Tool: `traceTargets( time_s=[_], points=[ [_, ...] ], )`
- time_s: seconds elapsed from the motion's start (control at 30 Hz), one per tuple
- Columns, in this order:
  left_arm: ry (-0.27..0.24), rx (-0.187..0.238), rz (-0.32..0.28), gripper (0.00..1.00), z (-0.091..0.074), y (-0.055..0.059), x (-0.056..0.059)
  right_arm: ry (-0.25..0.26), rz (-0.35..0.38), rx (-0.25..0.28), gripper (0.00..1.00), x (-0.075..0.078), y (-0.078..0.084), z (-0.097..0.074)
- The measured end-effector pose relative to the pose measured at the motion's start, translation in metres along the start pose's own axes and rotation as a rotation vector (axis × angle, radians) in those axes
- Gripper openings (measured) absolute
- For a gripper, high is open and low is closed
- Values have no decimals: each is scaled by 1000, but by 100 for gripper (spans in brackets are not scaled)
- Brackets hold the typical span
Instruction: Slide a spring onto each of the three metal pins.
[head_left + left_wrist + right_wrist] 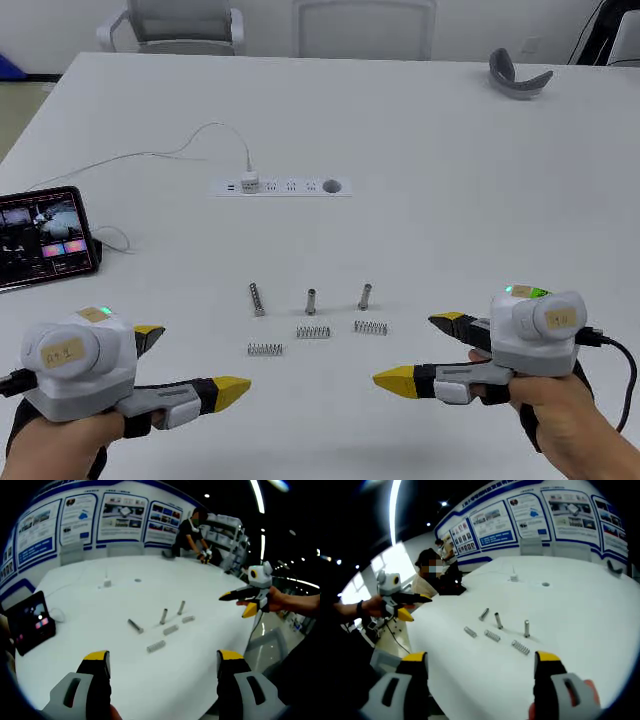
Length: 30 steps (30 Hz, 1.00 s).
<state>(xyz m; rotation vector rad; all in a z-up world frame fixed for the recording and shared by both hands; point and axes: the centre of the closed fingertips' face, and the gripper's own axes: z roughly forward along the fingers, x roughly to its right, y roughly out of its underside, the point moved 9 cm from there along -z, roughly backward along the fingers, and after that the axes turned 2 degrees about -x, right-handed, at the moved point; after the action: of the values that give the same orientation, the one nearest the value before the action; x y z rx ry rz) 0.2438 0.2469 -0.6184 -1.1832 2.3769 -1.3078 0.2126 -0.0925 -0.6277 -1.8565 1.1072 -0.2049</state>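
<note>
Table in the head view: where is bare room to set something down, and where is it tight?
Bare: the right side of the table, between power strip, grey curved piece and right gripper; also the stretch from power strip to pins. Tight: pins and springs clustered between left gripper and right gripper; tablet and cable along the left edge.

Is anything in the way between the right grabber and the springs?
No, nothing visible is in the way. Just bare table lies between the open right gripper and the nearest spring. That spring lies flat in front of an upright pin, not touching it.
</note>
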Motion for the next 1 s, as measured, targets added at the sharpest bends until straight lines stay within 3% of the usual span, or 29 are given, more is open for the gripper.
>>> traceTargets(
  time_s=[0.47, 0.67, 1.0],
  points=[
    [5, -5, -26, 88, 9, 0, -3, -6, -7, -5, 90, -4, 10, -1],
    [5, 2, -55, 86, 16, 0, -10, 12, -7, -16, 93, -4, 15, -2],
    [9, -25, -47, 84, 31, -3, -18, 11, 6, -16, 92, -6, 21, -2]
  ],
)
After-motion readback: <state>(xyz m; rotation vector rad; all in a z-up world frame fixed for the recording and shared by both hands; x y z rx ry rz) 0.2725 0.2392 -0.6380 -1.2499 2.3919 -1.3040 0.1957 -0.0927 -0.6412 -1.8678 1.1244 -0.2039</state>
